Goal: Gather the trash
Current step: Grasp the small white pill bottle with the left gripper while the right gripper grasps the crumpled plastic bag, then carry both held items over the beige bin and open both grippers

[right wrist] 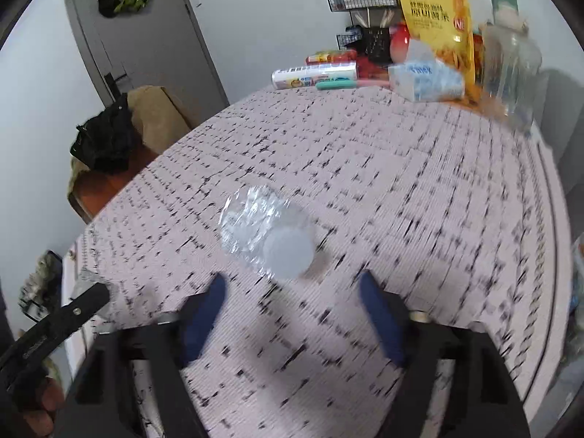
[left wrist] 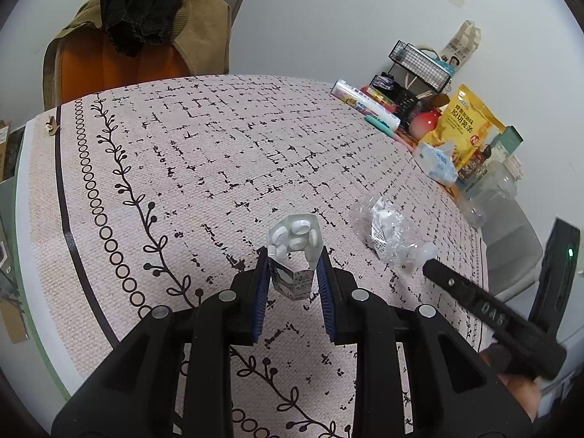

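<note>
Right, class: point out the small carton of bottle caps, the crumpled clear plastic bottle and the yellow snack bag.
small carton of bottle caps [left wrist: 295, 252], left wrist view, on its open top.
crumpled clear plastic bottle [right wrist: 255, 219], right wrist view, on its crushed body.
yellow snack bag [right wrist: 434, 18], right wrist view, on its printed front.

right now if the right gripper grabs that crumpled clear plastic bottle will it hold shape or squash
The crumpled clear bottle already looks crushed, so it will probably squash further and feel light. Its glossy film may slip between the blue pads. Lying on its side, it could roll if nudged.
</note>
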Motion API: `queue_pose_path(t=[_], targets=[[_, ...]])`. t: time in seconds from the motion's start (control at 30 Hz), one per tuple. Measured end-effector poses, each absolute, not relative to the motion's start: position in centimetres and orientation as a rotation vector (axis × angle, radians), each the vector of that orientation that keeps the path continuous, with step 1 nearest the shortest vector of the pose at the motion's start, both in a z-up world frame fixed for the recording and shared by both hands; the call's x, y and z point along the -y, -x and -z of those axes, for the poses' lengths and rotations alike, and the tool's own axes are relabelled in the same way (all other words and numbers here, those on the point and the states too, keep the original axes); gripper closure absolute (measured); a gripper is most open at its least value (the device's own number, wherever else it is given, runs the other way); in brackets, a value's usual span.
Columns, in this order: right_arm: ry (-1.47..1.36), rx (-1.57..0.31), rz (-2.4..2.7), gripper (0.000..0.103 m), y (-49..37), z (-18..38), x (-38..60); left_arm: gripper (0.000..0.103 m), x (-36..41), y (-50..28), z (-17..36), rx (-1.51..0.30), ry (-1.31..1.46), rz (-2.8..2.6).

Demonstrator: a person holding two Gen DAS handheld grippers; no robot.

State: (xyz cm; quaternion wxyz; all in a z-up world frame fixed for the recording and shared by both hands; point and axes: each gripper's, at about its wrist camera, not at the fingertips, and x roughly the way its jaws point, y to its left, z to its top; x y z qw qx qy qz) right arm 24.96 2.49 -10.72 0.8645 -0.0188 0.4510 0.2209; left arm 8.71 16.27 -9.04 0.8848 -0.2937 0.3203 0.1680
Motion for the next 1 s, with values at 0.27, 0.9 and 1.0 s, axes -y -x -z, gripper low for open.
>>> queue_pose_path(t=[0.27,0.9,1.0], targets=[[0.024,-1.019,-0.498,0.039,-28.2,11.5,-4.0,0.078,-17.1,-8.3,9.0,-0.665,0.614,-0.367],[-0.080,-0.906,-0.579,0.072,-23.7,7.0,2.5,0.078,-13.2,-9.9,7.3,-0.659,0.572,-0.273],[-0.110,-0.882,-0.562,0.072,-22.9,5.9,4.9,0.078,-11.8,-10.6,6.9,-0.660,0.558,-0.239]])
